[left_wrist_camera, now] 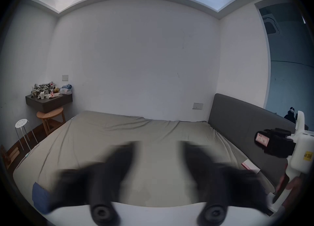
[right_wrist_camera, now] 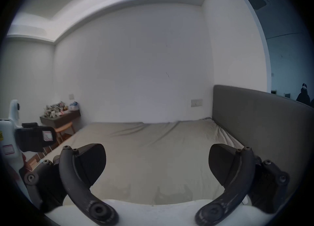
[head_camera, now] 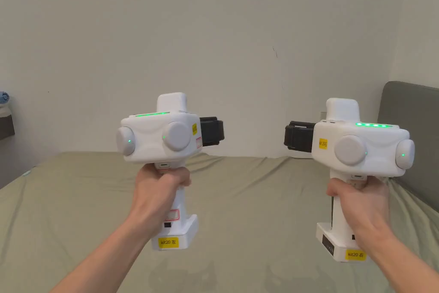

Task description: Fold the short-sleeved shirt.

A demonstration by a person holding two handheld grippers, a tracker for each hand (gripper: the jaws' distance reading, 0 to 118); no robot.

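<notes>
A: Nearest items?

B: In the head view, the white-bodied left gripper [head_camera: 212, 131] is held upright in the left hand [head_camera: 160, 186] at 8 o'clock. The matching right gripper [head_camera: 296, 136] is held in the right hand [head_camera: 360, 203] at 4 o'clock.

A: Jaws?

B: The left pair is blurred in its own view, but a gap is seen. The right pair is spread wide. Nothing is gripped.

A: The shirt?

B: A blue patch of fabric [left_wrist_camera: 40, 197] is noted at 8 o'clock in the left gripper view, on the near edge of the olive-green sheeted bed [head_camera: 257, 203]. Whether it is the shirt cannot be told.

A: Farther?

B: A grey padded headboard [right_wrist_camera: 254, 119] is seen at 3 o'clock and a cluttered dark wall shelf [left_wrist_camera: 49, 102] at 9 o'clock.
</notes>
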